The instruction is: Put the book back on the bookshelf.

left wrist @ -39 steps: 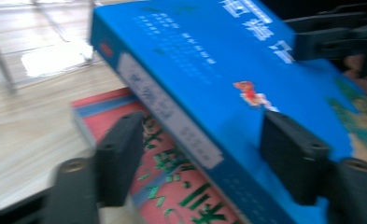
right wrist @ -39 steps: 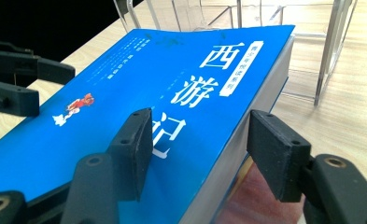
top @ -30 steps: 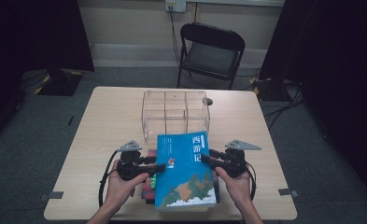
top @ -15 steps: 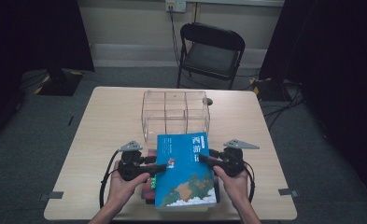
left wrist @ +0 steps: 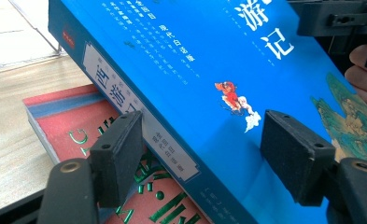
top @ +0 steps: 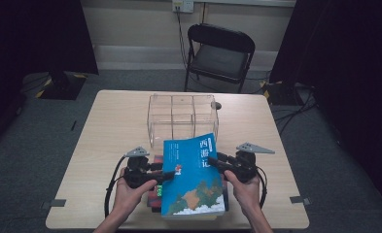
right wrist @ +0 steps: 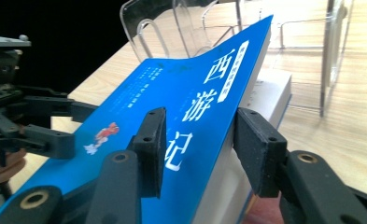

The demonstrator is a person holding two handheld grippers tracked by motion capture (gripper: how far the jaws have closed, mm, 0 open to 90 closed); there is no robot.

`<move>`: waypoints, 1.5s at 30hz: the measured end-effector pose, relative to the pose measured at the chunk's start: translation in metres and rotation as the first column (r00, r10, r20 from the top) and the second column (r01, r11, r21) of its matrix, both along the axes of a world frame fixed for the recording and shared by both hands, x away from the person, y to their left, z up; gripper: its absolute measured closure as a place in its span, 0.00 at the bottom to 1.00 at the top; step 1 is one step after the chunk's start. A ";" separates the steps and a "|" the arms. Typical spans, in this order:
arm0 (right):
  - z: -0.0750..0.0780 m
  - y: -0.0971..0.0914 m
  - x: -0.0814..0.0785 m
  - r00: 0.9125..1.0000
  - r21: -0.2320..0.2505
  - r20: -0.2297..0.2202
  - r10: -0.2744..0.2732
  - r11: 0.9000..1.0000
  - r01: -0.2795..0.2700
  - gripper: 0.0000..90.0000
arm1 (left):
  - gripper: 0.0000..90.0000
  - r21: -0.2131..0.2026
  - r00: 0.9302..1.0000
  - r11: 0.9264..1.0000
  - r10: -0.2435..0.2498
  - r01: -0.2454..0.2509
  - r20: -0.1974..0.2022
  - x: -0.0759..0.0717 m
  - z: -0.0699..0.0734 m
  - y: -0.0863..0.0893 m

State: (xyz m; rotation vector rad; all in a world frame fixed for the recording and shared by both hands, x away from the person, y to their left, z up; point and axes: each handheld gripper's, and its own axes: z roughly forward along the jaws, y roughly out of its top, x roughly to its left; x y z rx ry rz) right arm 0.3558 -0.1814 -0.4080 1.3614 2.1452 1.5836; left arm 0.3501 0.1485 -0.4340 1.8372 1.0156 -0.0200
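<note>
Both grippers flanked the blue book (top: 193,177) — tilted atop a red book (left wrist: 74,126) near the table's front edge. The left gripper's (left wrist: 200,154) jaws, just opening, straddled its spine loosely; the right gripper (right wrist: 200,149) clamped its far edge, jaws just closing. The lift was under way — next, probably, the clear organizer (top: 181,116) behind.

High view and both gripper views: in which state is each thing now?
Blue book: closed, tilted, over red book.
Red book: closed, flat on table.
Rack: upright, empty.
Chair: unfolded, empty.
Left tongs: around blue book's spine, jaws just opening, pads off it.
Right tongs: around its page edge, jaws just closing; grip unclear.
</note>
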 end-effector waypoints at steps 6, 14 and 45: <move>-0.007 0.003 -0.007 0.995 0.017 -0.062 0.075 0.997 -0.074 0.65 | 0.34 0.003 1.000 1.000 0.000 0.000 -0.002 0.000 0.000 0.000; -0.008 0.011 0.005 0.986 -0.006 -0.108 0.126 0.992 -0.128 0.58 | 0.31 -0.006 1.000 1.000 -0.016 0.016 -0.026 0.003 -0.001 0.001; -0.008 0.043 0.042 0.939 -0.039 -0.129 0.318 0.945 -0.325 0.68 | 0.22 0.012 0.999 1.000 -0.013 0.014 -0.050 0.010 -0.001 -0.005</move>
